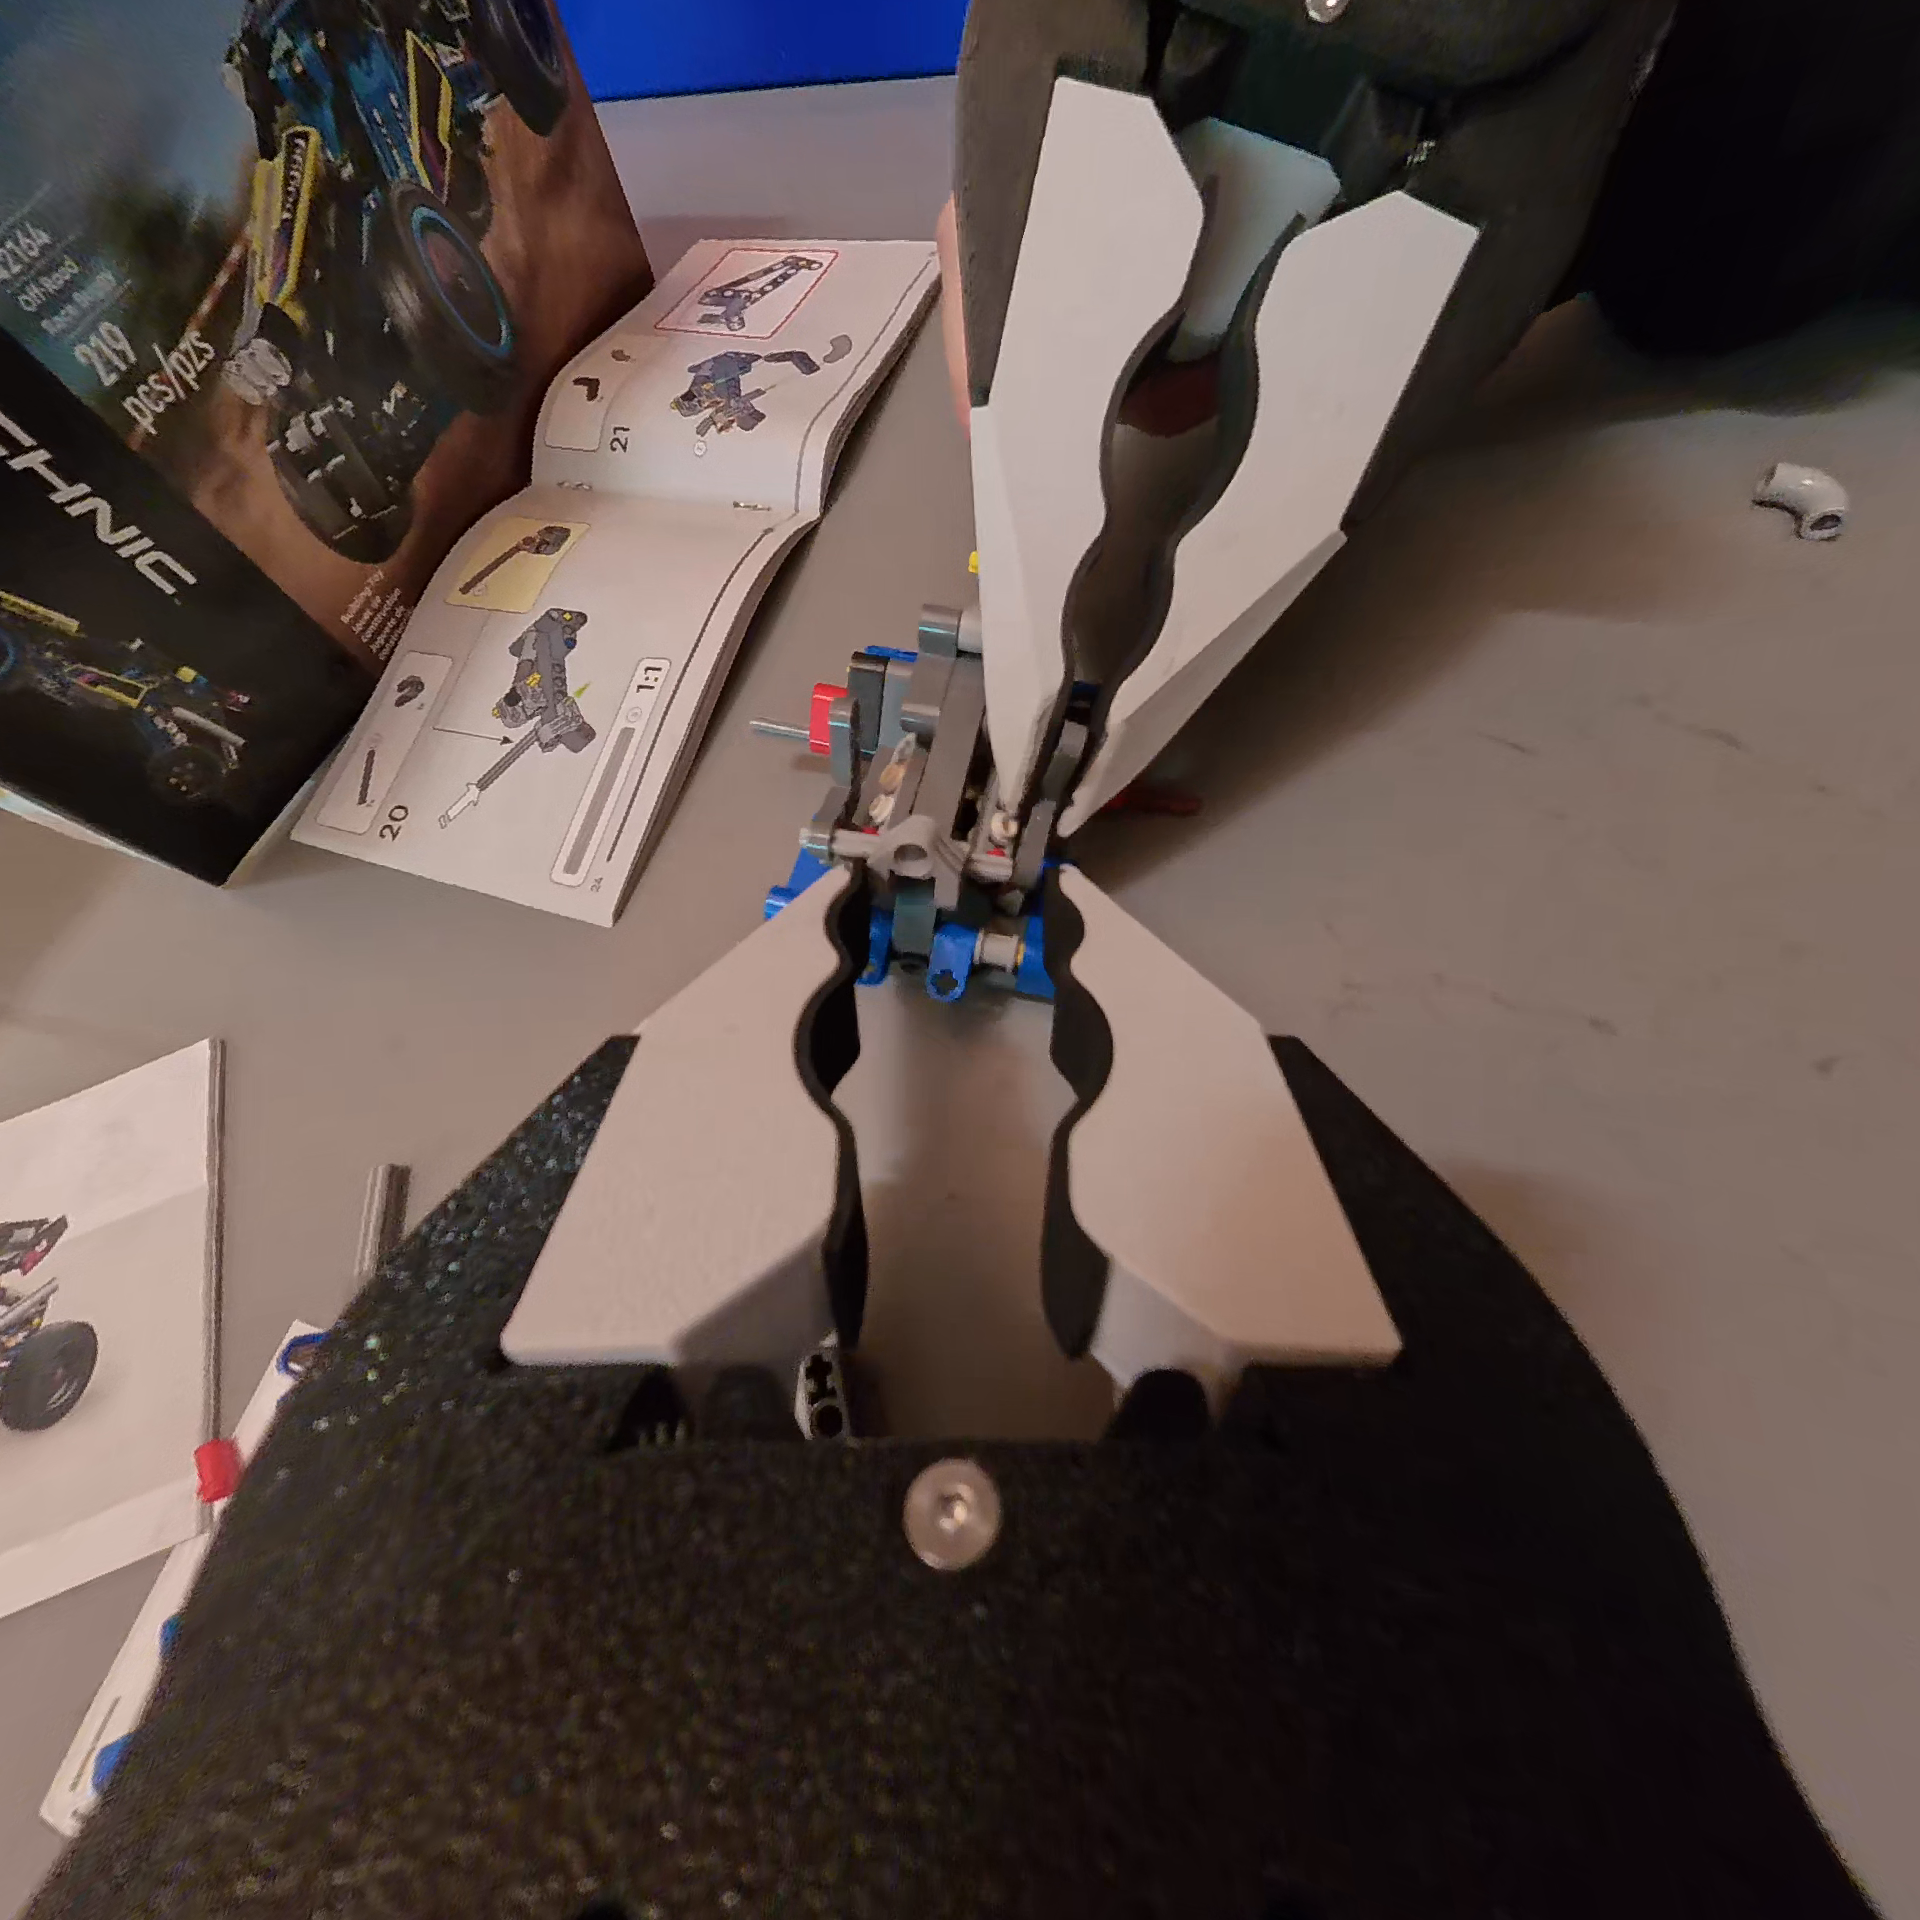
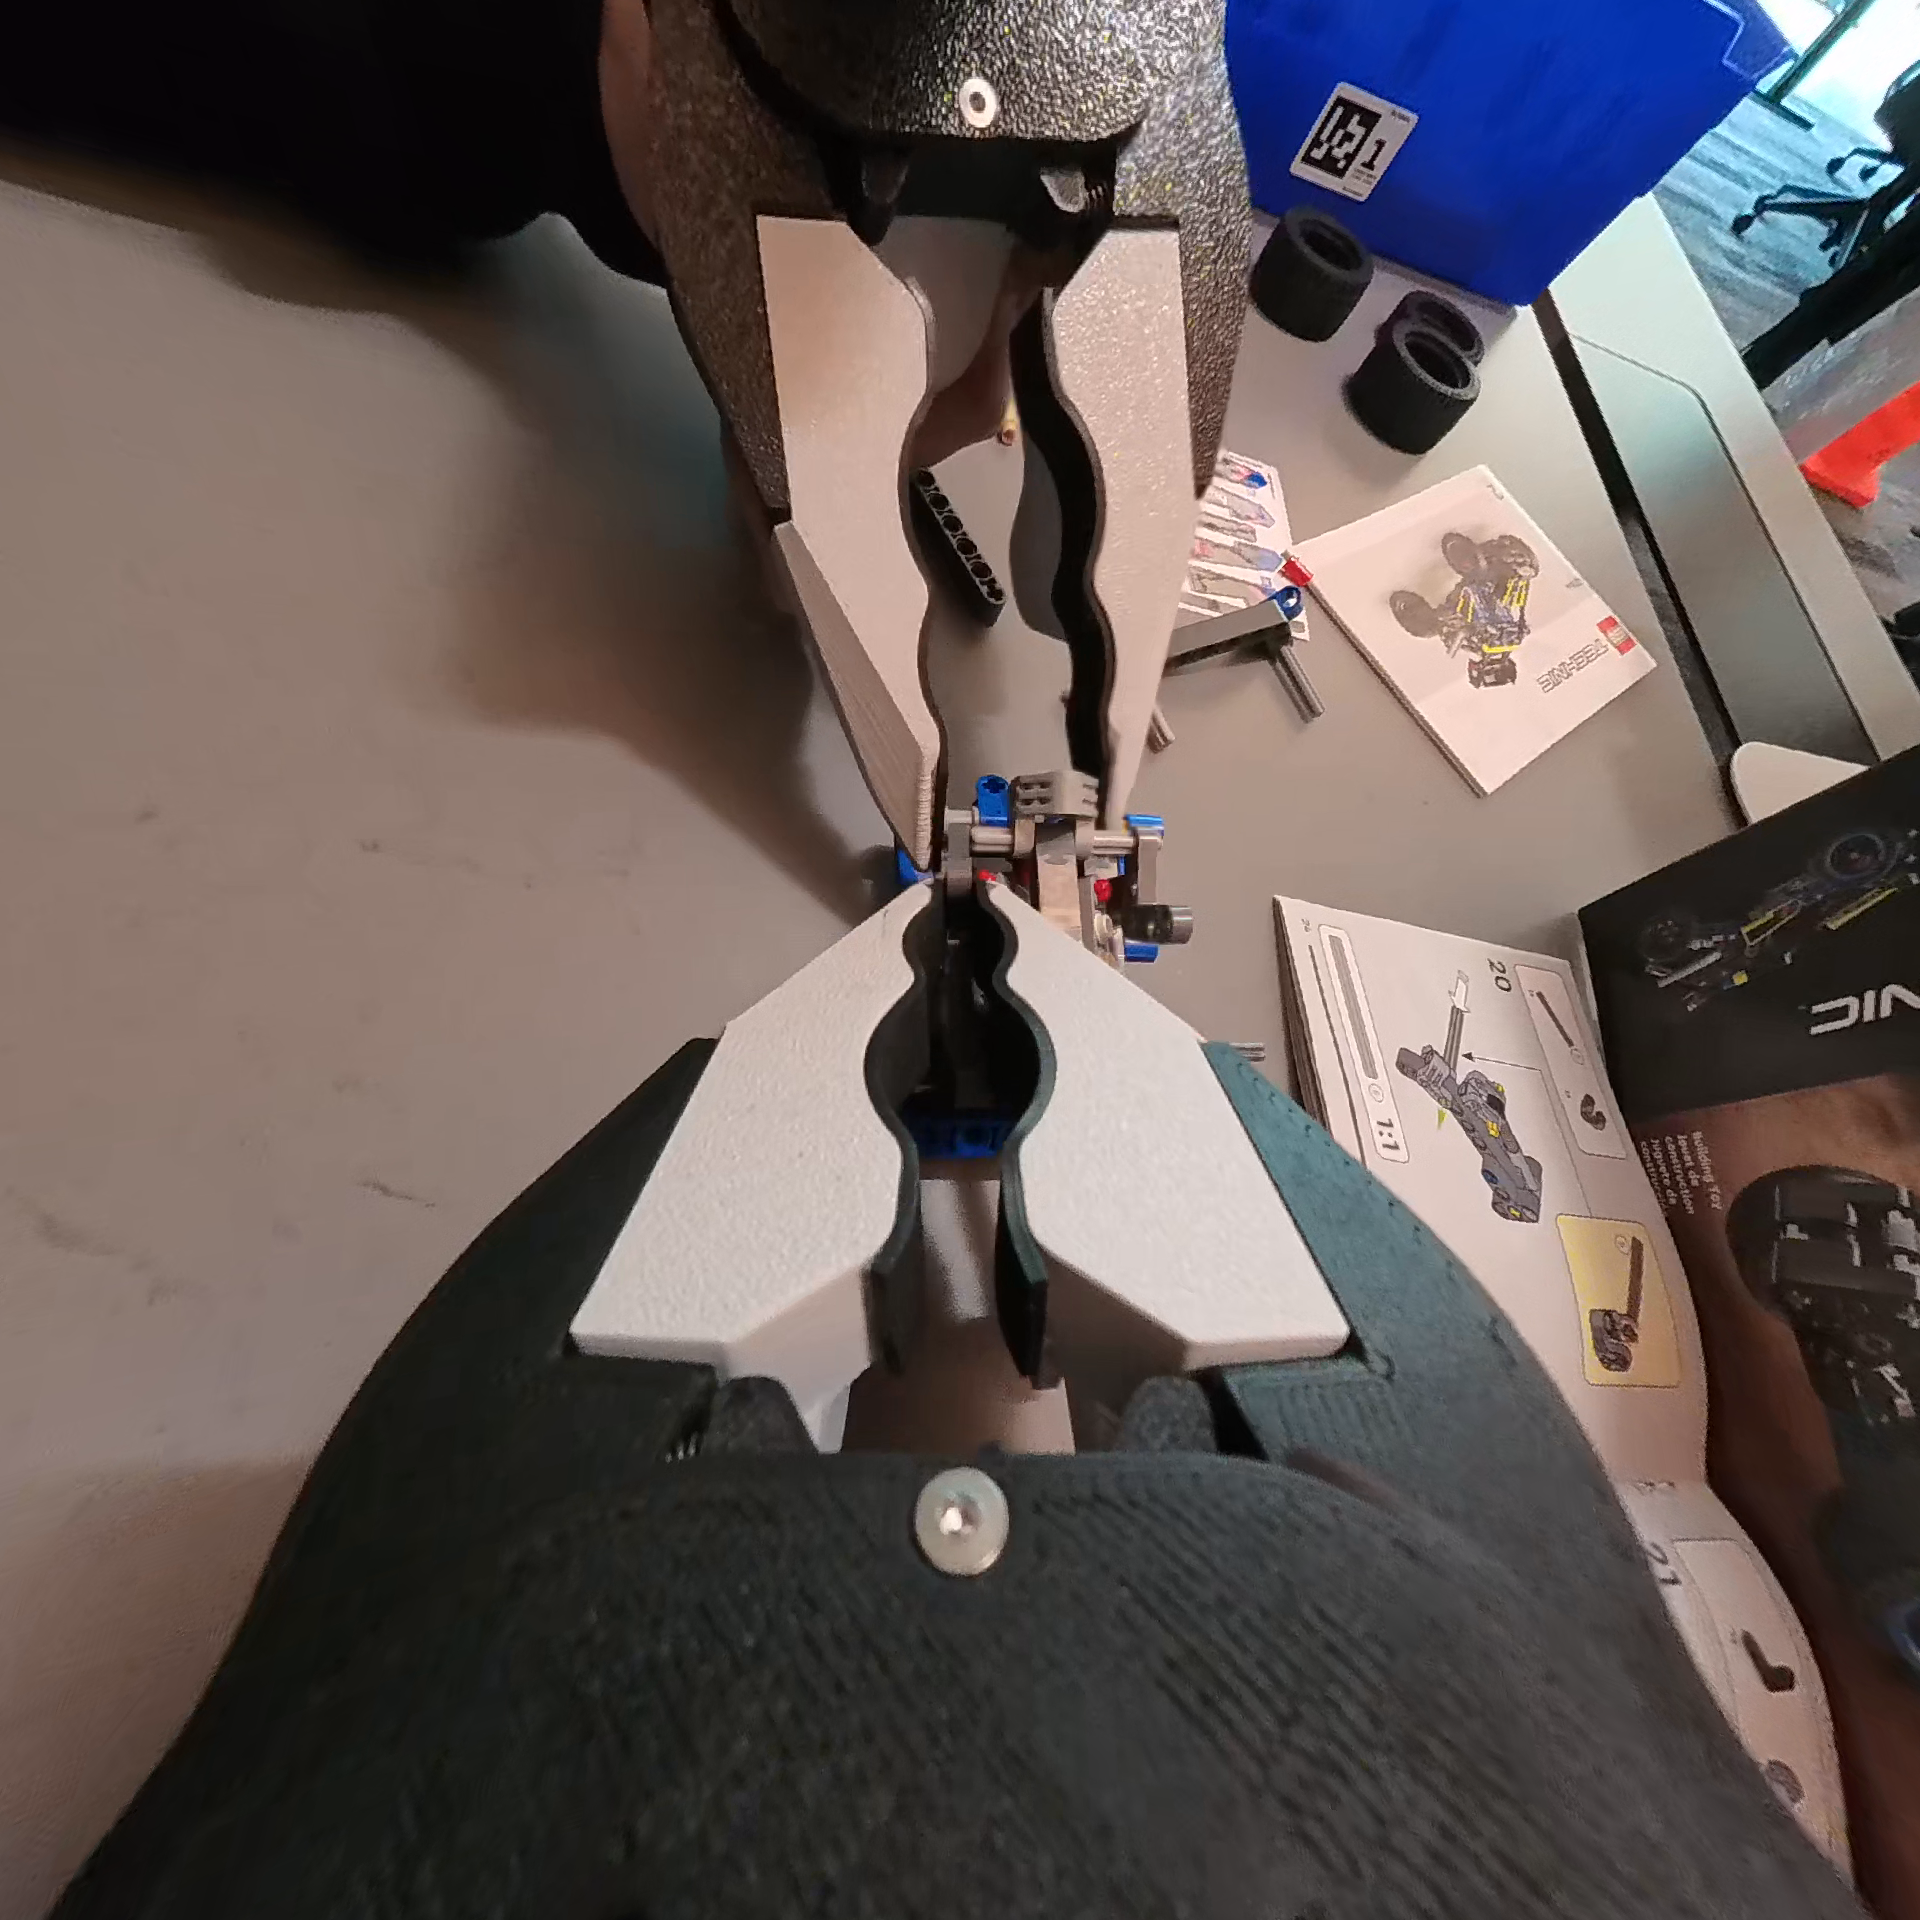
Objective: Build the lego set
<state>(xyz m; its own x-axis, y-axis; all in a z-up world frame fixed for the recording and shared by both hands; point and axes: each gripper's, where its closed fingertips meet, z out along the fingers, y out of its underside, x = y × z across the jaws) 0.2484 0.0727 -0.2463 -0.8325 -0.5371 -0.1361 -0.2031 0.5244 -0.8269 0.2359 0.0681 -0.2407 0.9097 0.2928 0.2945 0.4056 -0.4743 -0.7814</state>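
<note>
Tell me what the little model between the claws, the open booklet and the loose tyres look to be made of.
Model: hard moulded plastic, grey and blue, smooth with slight sheen; pin holes and crisp edges suggest it. Open booklet: matte printed paper, stapled at the fold, pages curving. Tyres: probably rubber, dull black with ribbed tread, though the look cannot rule out soft plastic.

Office: desk (image 2: 312,727), swivel chairs (image 2: 1860,166)

Two opposed close wrist views, sharing one brick assembly (image 1: 935,831) between.
</note>
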